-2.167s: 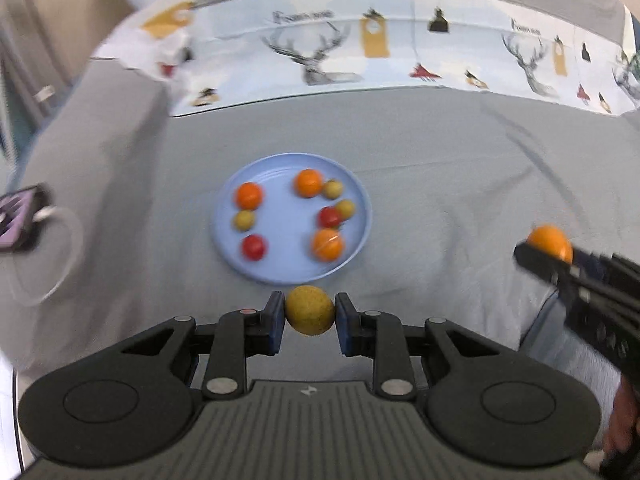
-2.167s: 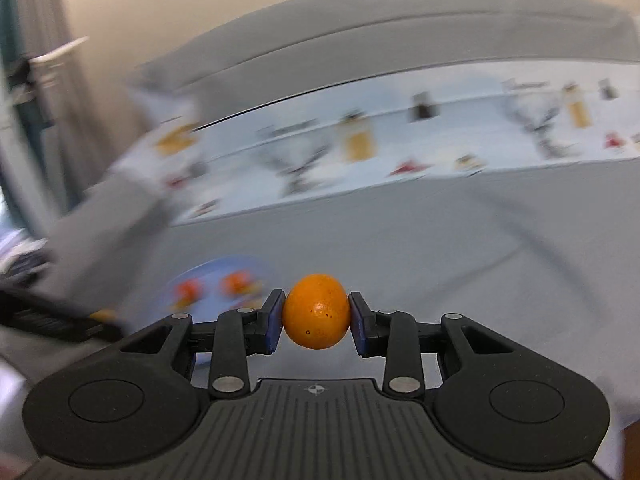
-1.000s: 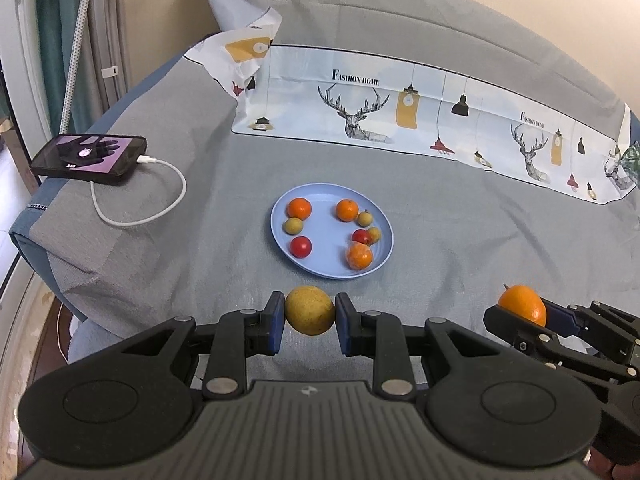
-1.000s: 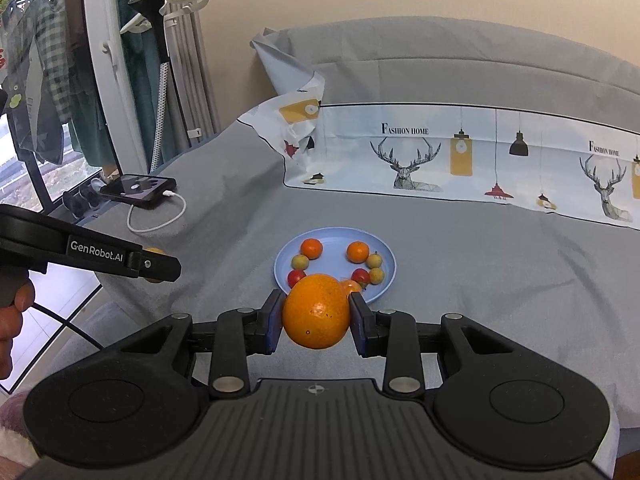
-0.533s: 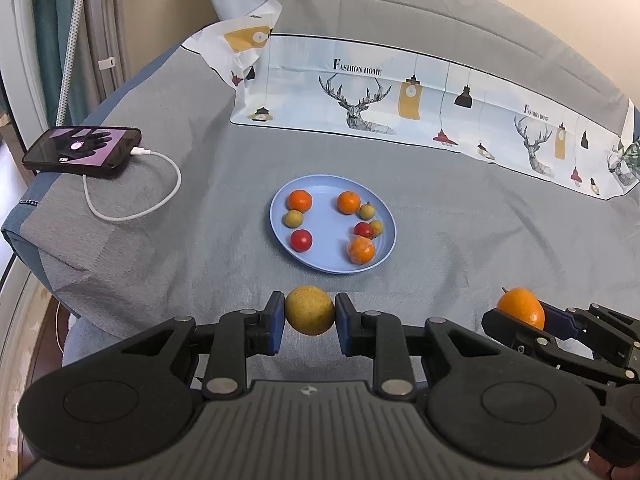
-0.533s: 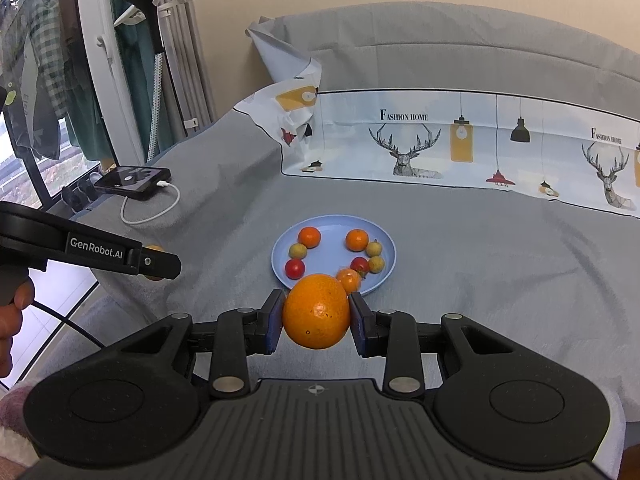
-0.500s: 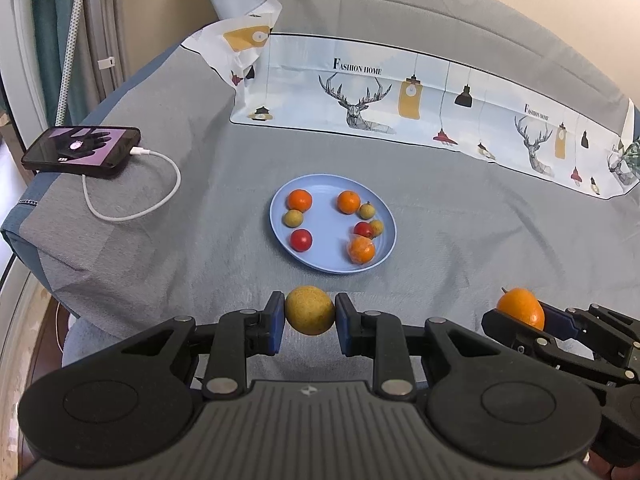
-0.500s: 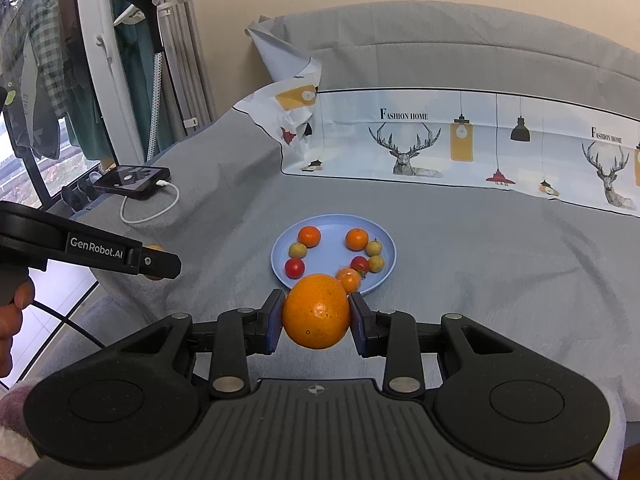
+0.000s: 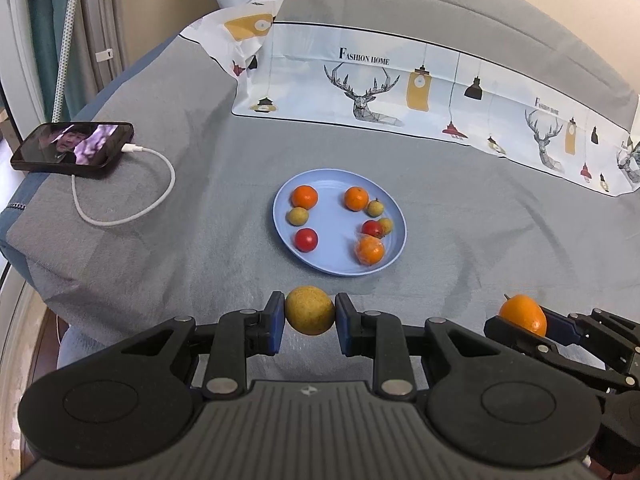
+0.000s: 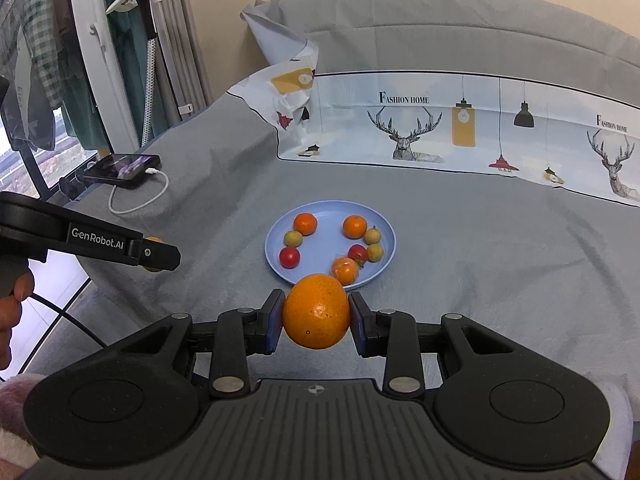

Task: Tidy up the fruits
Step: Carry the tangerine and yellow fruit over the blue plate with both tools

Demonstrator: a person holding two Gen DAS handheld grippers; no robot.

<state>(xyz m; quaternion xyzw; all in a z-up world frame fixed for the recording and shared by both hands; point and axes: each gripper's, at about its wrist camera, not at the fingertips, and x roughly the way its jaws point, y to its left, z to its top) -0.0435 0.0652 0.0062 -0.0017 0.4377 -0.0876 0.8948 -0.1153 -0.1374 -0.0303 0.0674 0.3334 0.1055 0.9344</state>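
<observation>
Grey bedding (image 9: pixel 500 216) carries everything. We hold our left claw (image 9: pixel 310 316) clamped on a yellow-brown fruit (image 9: pixel 310 315), our right claw (image 10: pixel 316 312) clamped on an orange (image 10: pixel 316 311). Beyond both, a blue plate (image 10: pixel 320 208) holds three small oranges, three yellowish fruits and two red ones.

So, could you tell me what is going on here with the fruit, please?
A person is sorting fruit on a grey-covered table with two handheld grippers. The left gripper is shut on a round yellow-brown fruit, and the right gripper is shut on a large orange. Both are held in the air short of the round light-blue plate, which already carries eight small orange, red and yellow fruits. Neither held fruit has been set down yet.
</observation>
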